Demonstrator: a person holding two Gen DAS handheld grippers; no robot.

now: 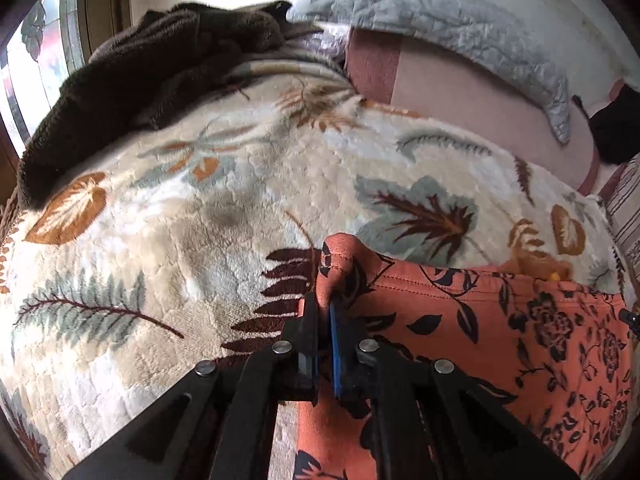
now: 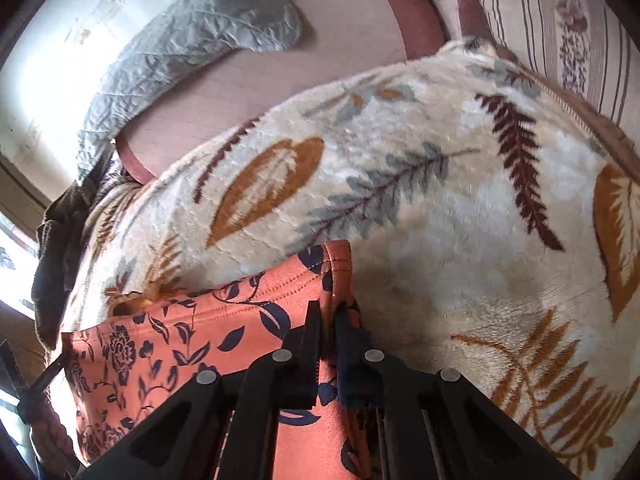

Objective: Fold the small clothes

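Observation:
An orange garment with a dark floral print [image 1: 500, 332] lies on a cream leaf-patterned fleece blanket [image 1: 200, 208]. My left gripper [image 1: 325, 304] is shut on the garment's left corner, which bunches up between the fingers. In the right wrist view the same garment [image 2: 192, 340] stretches to the left, and my right gripper [image 2: 329, 312] is shut on its right corner. The stitched hem runs between the two held corners. The garment's lower part is hidden behind the gripper bodies.
A dark brown fleece cloth [image 1: 152, 72] lies bunched at the blanket's far left. A grey quilted cover [image 1: 440, 28] and a pink sheet [image 1: 472, 100] lie beyond the blanket. A striped floral pillow [image 2: 560, 32] is at the right. A window [image 1: 36, 64] is at the left.

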